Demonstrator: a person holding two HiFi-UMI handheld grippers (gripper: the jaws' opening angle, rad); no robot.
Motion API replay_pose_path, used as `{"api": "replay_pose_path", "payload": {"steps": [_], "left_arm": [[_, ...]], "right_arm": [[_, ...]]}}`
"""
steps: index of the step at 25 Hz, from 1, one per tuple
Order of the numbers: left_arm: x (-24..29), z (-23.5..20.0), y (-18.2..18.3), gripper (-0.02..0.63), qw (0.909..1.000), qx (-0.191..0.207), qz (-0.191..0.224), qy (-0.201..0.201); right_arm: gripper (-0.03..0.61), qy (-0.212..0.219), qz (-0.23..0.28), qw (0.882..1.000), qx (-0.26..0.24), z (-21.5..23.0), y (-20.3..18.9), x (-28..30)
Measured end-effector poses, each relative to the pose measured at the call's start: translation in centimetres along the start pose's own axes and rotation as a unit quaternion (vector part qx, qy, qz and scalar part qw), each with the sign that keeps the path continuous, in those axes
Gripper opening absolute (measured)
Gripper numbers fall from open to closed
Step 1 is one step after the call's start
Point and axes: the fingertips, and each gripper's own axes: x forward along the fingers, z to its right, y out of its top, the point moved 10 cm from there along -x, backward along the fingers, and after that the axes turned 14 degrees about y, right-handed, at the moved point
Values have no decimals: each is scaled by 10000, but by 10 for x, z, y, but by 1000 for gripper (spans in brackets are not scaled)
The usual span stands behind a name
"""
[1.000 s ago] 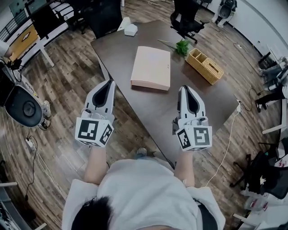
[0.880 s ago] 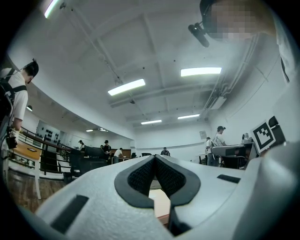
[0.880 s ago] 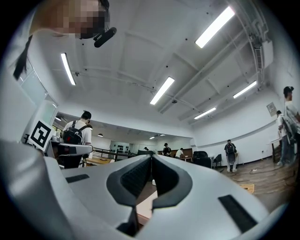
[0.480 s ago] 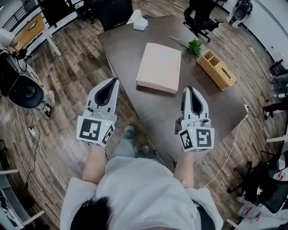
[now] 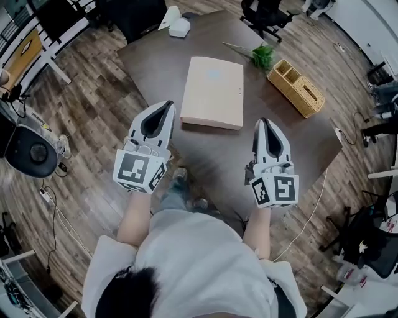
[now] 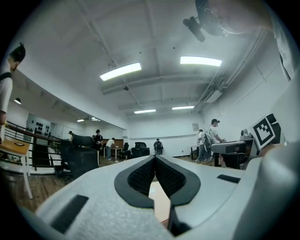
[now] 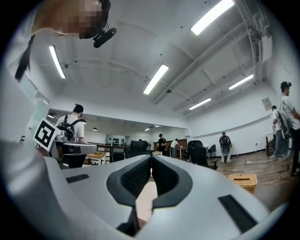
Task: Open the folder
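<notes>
A pale pink folder (image 5: 213,92) lies shut and flat on the dark brown table (image 5: 149,59). My left gripper (image 5: 169,104) is shut and empty, its tip just left of the folder's near left corner. My right gripper (image 5: 263,121) is also shut and empty, a little to the right of the near right corner. In the left gripper view the jaws (image 6: 154,157) meet at the tip, and a strip of the folder (image 6: 160,202) shows below them. The right gripper view shows the same: closed jaws (image 7: 151,157) with the folder (image 7: 145,199) beyond.
A wicker basket (image 5: 296,87) and a green plant (image 5: 262,57) sit to the folder's right. A white box (image 5: 179,27) stands at the table's far edge, with an office chair (image 5: 267,12) behind. Several people (image 6: 212,136) stand far back in the room.
Both grippers have moved forward toward the folder. The left one has come in from over the floor to the folder's near left corner. Both stayed shut.
</notes>
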Motion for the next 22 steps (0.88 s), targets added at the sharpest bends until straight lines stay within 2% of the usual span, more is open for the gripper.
{"api": "replay_pose_path", "payload": {"steps": [7, 15, 22], "left_arm": [[67, -10, -7, 8, 9979, 4, -48, -643], [135, -19, -31, 9, 9918, 169, -408, -1203], [169, -23, -63, 9, 9832, 386, -813, -1587]], "right_arm": [[12, -406, -227, 9989, 33, 22, -10, 33], [12, -720, -721, 9947, 151, 55, -33, 75], [12, -862, -1143, 9875, 654, 79, -73, 98]]}}
